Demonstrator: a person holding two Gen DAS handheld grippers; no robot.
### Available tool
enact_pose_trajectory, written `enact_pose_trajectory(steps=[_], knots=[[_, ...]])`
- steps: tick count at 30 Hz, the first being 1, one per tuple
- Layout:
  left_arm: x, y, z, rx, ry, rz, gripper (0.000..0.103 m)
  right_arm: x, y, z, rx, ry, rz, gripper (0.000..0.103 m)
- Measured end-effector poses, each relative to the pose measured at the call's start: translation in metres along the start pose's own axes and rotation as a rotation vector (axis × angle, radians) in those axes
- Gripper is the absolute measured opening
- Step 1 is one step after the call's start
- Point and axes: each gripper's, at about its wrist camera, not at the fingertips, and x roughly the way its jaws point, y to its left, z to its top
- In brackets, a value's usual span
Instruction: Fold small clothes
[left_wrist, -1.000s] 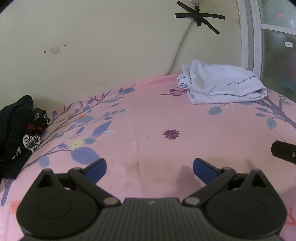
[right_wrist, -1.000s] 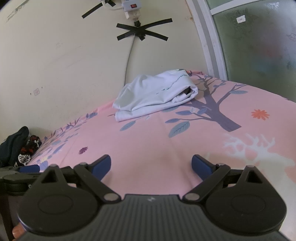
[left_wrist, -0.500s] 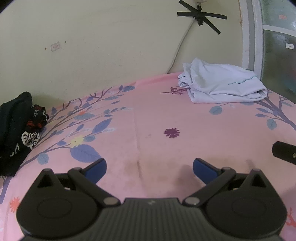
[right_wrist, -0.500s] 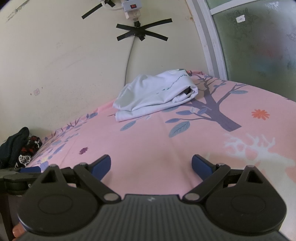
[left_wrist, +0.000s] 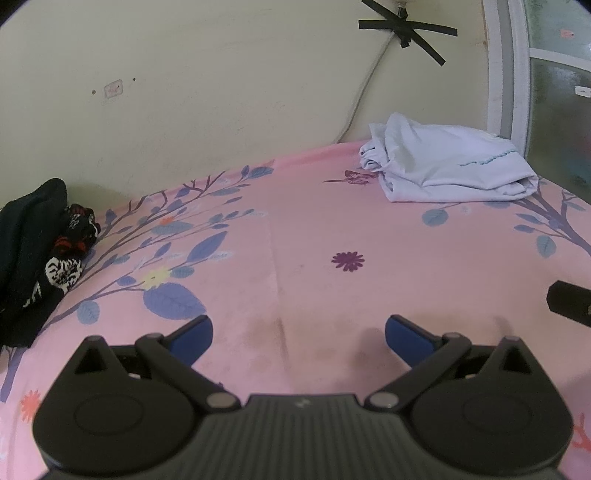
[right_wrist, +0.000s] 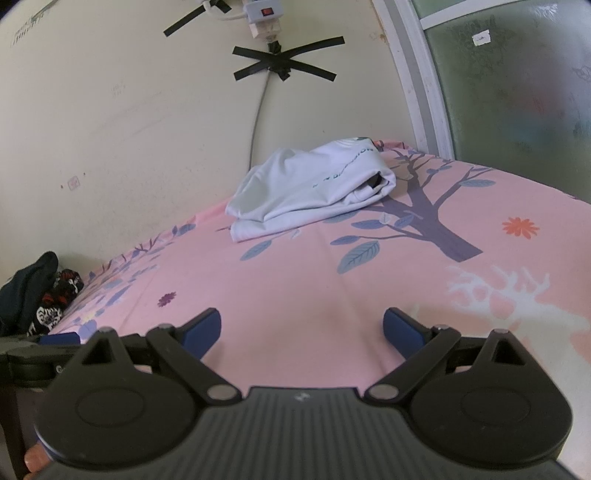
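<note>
Left wrist view, far left: dark clothes pile (left_wrist: 33, 254), black cloth with red and white patterned pieces, bunched against the wall (left_wrist: 221, 92).
Left gripper (left_wrist: 298, 338): blue-tipped jaws spread wide, nothing between them, low over the pink bedsheet (left_wrist: 314, 229).
Bedsheet: smooth pink fabric printed with blue leaves, branches, flowers.
Folded white garment (left_wrist: 447, 166): soft, thick rectangular bundle, teal lettering, far right by the window frame (left_wrist: 498, 74).
Right gripper (right_wrist: 301, 330): jaws wide apart, empty; garment (right_wrist: 314, 184) well ahead.
</note>
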Motion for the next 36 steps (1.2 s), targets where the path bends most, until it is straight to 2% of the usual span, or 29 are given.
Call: enact_pose_trajectory(steps=[36], knots=[[0.0023,0.0048,0.0003,-0.025,0.020,-0.005,0.103,0.0003,0.0019,-0.0006,-0.006,0.002,-0.001,0.091]])
